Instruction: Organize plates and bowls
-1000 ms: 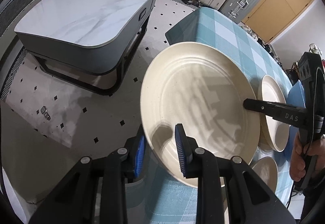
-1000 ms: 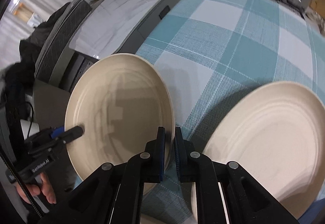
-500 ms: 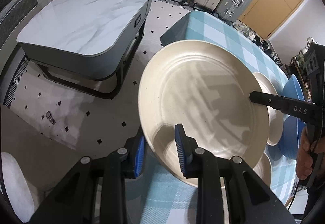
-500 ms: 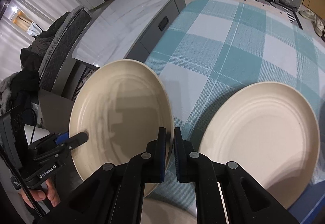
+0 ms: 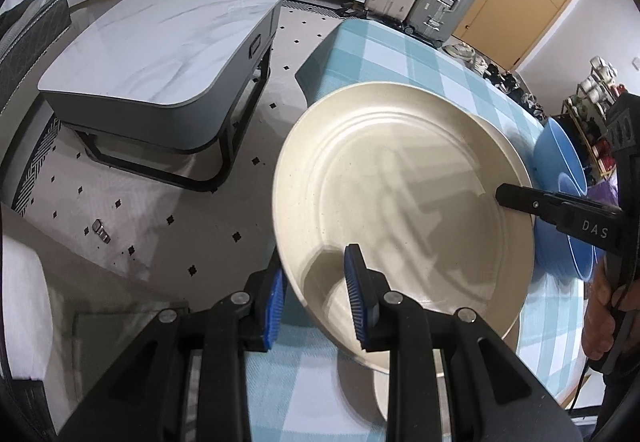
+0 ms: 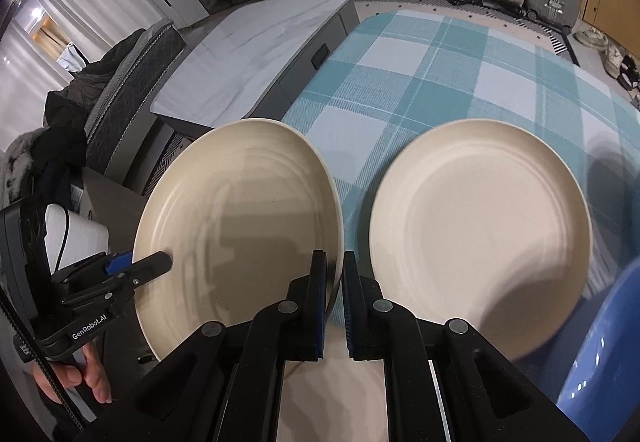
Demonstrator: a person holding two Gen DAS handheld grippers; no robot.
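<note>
- left gripper (image 5: 316, 298) and right gripper (image 6: 334, 294) both clamp opposite rims of the cream plate (image 5: 400, 209), now lifted higher off the counter (image 6: 420, 81).
- second plate (image 6: 480, 238) sits just right of it; likely stacking target.

Cream plate (image 5: 404, 201) higher off table (image 6: 404, 77)

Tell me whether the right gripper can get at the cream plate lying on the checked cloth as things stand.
Probably not yet: the right gripper is shut on the lifted plate, shared with the left gripper. The resting plate itself lies uncovered beside it.
</note>
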